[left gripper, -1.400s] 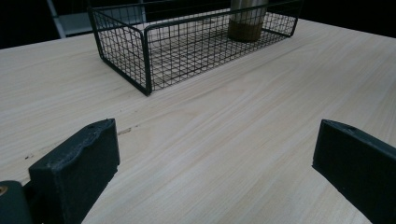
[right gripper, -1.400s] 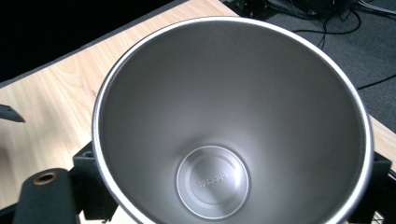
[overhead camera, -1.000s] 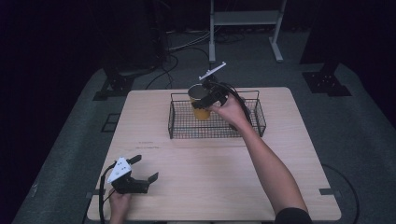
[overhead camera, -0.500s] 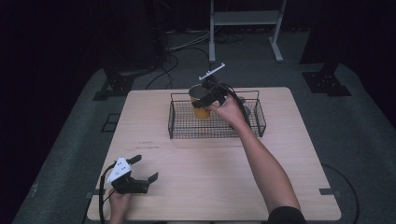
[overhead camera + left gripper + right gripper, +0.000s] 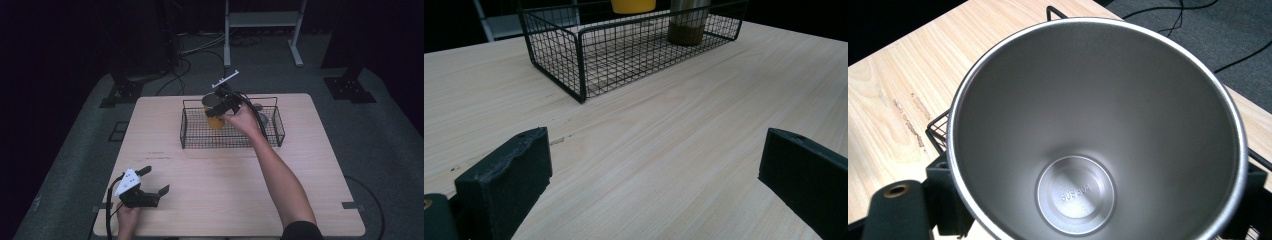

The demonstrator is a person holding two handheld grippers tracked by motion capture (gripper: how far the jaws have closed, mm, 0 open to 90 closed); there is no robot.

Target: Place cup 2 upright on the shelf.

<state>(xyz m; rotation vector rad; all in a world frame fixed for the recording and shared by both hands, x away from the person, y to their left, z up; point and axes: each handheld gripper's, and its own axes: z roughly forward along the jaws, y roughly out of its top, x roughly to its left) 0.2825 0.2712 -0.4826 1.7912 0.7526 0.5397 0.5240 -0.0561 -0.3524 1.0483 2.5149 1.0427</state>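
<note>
I have the right gripper (image 5: 223,102) clenched on the yellow cup (image 5: 215,120), which hangs upright over the left end of the wire basket (image 5: 190,142) at the far side of the table (image 5: 225,190); looking down along the jaws I see straight into its steel inside (image 5: 1075,192), one jaw on each side of the rim. The left gripper (image 5: 150,182) rests near the table's front-left corner, its jaws released and wide apart with only bare wood between them. My worry is the grip: the jaws pinch smooth walls near the top, so a tilt of the wrist could let the cup slip or swing. If I lower it off-centre, its base may catch the basket's rim wire and tip. A steel tumbler (image 5: 689,22) stands just beside it in the basket; drifting that way could knock it over. The cable trailing from the gripper could also snag the basket's wall.
</note>
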